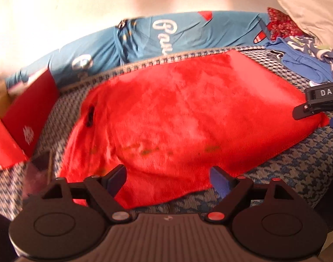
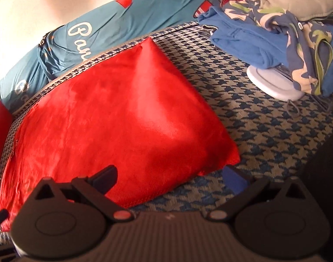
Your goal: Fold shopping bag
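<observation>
Red shopping bag (image 1: 188, 109) laid flat on houndstooth-patterned bed (image 2: 264, 131); long axis seen running left-right across left wrist view, one corner pointed toward blue printed sheet (image 2: 122, 26). Left hand-held gripper (image 1: 168, 180) held spread over near bag edge, nothing pinched. Right hand-held gripper (image 2: 175, 178) likewise spread over bag corner. Bag handles not made out. Green print on bag blurred. Blue clothes pile (image 2: 275, 50) partly cut off.
</observation>
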Demonstrator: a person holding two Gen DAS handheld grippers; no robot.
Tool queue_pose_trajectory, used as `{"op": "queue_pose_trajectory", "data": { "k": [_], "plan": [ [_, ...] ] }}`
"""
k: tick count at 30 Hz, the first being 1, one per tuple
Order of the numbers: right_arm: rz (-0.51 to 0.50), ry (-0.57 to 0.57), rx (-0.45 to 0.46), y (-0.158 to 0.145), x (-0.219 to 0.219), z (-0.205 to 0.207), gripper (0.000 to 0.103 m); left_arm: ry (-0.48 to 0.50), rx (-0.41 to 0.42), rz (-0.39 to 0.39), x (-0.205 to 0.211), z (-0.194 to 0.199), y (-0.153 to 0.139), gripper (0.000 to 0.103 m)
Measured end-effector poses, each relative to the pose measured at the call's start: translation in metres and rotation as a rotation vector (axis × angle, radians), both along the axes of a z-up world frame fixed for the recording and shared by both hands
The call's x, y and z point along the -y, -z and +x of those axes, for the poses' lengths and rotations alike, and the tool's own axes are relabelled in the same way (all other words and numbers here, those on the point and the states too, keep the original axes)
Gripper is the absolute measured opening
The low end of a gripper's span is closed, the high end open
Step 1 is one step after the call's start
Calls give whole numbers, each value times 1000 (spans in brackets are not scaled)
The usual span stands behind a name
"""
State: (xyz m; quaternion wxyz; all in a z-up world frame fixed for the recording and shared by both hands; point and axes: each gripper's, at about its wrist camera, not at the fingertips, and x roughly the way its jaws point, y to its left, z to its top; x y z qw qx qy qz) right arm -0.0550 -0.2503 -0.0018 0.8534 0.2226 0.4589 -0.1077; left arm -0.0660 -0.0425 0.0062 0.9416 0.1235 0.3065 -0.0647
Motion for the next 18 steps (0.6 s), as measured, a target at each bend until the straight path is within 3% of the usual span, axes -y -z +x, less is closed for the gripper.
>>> {"op": "queue_pose_trajectory", "data": {
  "k": [4,7,12,18],
  "plan": [
    [70,-1,-23,2,-1,-1,103,12,-3,31,-2,12,-1,84],
    [167,-15,-2,9,0,-5,103,4,-15,-2,-10,22,1,84],
    [150,-4,67,15,-1,-7,103,-78,-67,-19,-21,35,15,84],
    [95,14,106,20,-2,9,103,-106,-86,-9,-21,39,25,84]
  ]
}}
